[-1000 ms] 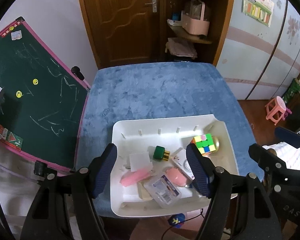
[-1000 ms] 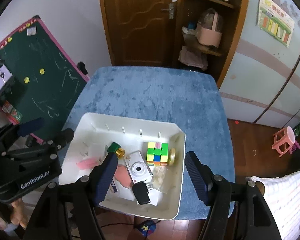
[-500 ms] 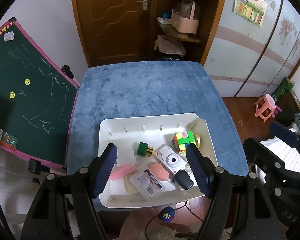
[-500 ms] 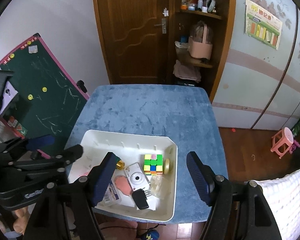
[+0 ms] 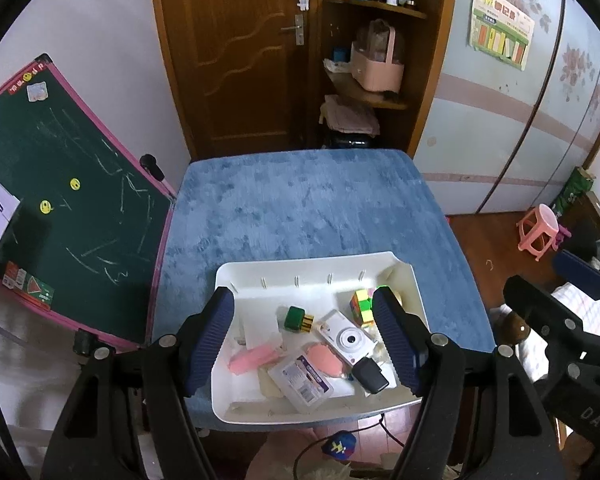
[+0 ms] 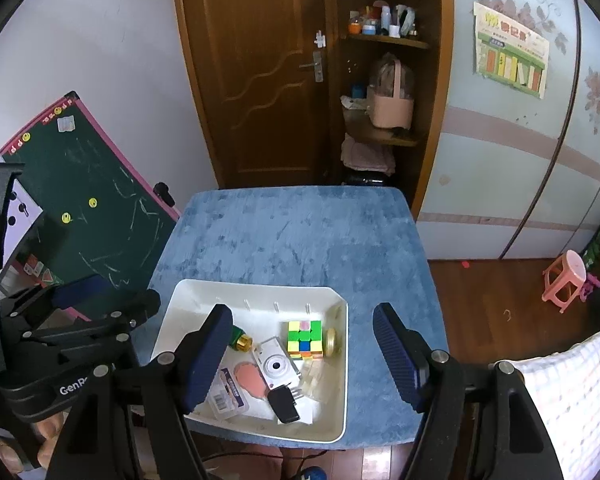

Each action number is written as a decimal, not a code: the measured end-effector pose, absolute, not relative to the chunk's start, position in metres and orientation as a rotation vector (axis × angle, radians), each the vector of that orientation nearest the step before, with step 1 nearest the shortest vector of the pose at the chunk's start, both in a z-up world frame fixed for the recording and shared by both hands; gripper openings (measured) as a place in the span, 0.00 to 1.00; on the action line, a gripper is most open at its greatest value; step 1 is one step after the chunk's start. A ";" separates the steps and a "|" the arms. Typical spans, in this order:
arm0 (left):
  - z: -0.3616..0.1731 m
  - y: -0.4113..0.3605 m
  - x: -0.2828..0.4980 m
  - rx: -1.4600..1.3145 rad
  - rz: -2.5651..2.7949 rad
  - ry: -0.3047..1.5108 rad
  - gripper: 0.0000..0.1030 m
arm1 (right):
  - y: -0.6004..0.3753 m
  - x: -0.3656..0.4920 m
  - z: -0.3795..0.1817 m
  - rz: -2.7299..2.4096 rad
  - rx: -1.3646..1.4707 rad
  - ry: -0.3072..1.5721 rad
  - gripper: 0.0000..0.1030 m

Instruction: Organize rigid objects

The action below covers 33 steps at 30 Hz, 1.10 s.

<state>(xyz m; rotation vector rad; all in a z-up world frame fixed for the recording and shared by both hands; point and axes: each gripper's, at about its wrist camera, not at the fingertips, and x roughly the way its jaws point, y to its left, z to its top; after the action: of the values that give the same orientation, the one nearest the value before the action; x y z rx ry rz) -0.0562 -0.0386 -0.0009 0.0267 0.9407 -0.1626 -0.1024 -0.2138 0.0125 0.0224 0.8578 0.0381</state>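
A white tray [image 5: 316,270] [image 6: 342,380] sits at the near edge of the blue table [image 5: 300,208] [image 6: 296,240]. In it lie a colour cube [image 5: 360,306] [image 6: 305,338], a white camera [image 5: 346,340] [image 6: 275,364], a green and gold bottle [image 5: 298,319] [image 6: 240,342], a pink oval [image 5: 327,362] [image 6: 251,378], a pink bar [image 5: 254,358], a clear case [image 5: 300,378] [image 6: 227,394] and a black plug [image 5: 370,374] [image 6: 284,402]. My left gripper [image 5: 304,344] and right gripper [image 6: 304,356] are open and empty, high above the tray.
A green chalkboard [image 5: 60,200] [image 6: 84,224] leans at the table's left side. A wooden door [image 5: 236,52] and corner shelves [image 5: 372,84] stand behind the table. A pink stool [image 5: 540,226] [image 6: 564,280] is on the floor at right.
Both grippers have risen and pulled back, so the tray and table look smaller. The jaws stay open. The tray's objects have not moved.
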 end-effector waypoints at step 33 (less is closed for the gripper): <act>0.002 -0.033 -0.048 0.017 -0.070 0.938 0.73 | -0.215 -0.089 0.021 0.013 -0.003 0.831 0.79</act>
<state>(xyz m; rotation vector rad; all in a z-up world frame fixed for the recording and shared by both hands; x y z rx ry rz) -0.0476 -0.0329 0.0019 0.0172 0.9381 -0.0697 -0.0893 -0.2147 0.0205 -0.0032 0.8310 0.0134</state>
